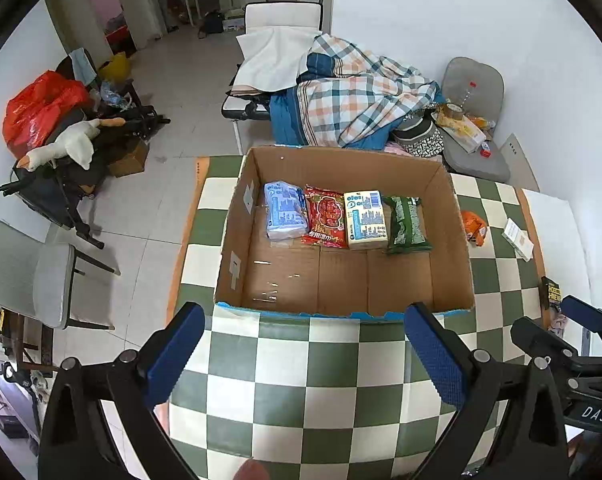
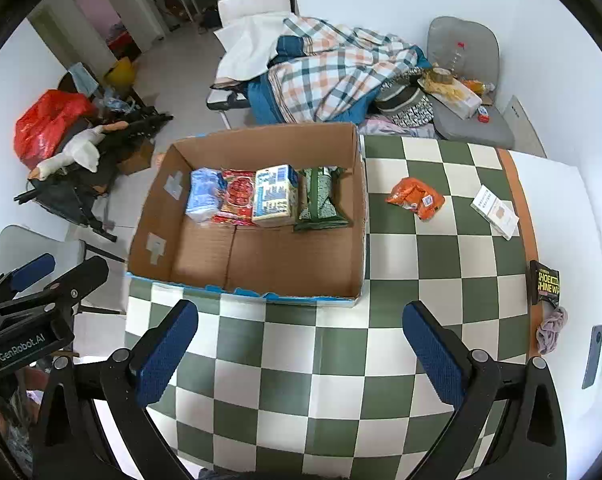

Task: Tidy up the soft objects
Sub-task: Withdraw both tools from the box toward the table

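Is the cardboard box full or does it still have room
Partly filled. The cardboard box holds four packs in one row along its far wall, starting with the blue pack; the near half of its floor is bare.

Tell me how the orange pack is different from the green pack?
The orange pack lies out on the checkered table, while the green pack sits inside the box. The orange pack lies apart from other things; the green pack ends a row of four. The orange pack looks crumpled; the green pack looks flatter. Both are soft and untouched.
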A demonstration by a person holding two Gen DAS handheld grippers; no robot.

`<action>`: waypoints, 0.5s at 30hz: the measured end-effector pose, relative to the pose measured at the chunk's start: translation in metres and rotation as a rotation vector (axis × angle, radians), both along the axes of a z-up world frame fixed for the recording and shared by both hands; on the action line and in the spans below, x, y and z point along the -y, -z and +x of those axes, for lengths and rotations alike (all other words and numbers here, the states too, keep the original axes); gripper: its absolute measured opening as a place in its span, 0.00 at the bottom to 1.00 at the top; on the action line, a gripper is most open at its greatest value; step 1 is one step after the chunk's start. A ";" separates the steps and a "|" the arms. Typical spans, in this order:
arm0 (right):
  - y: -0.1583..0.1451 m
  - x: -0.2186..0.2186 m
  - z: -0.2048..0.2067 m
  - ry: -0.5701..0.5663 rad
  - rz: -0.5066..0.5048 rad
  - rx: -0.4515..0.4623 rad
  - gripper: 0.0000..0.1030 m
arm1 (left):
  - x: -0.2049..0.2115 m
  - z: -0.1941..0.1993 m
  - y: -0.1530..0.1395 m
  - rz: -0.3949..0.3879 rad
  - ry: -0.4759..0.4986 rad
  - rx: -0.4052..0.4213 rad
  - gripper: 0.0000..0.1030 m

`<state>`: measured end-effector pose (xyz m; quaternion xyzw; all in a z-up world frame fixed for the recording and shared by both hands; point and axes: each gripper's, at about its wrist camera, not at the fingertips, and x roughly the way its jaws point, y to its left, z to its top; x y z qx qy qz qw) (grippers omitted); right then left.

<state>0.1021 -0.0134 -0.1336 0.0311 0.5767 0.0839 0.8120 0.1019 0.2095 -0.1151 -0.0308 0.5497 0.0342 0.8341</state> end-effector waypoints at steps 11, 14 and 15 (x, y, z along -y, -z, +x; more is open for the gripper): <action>-0.009 0.078 -0.002 0.115 0.129 -0.014 1.00 | 0.073 0.021 -0.032 -0.016 0.082 0.024 0.99; -0.008 0.137 0.000 0.230 0.141 -0.019 1.00 | 0.116 0.040 -0.028 -0.049 0.140 0.008 0.99; -0.005 0.164 0.000 0.280 0.126 -0.024 1.00 | 0.130 0.046 -0.026 -0.053 0.156 0.001 0.99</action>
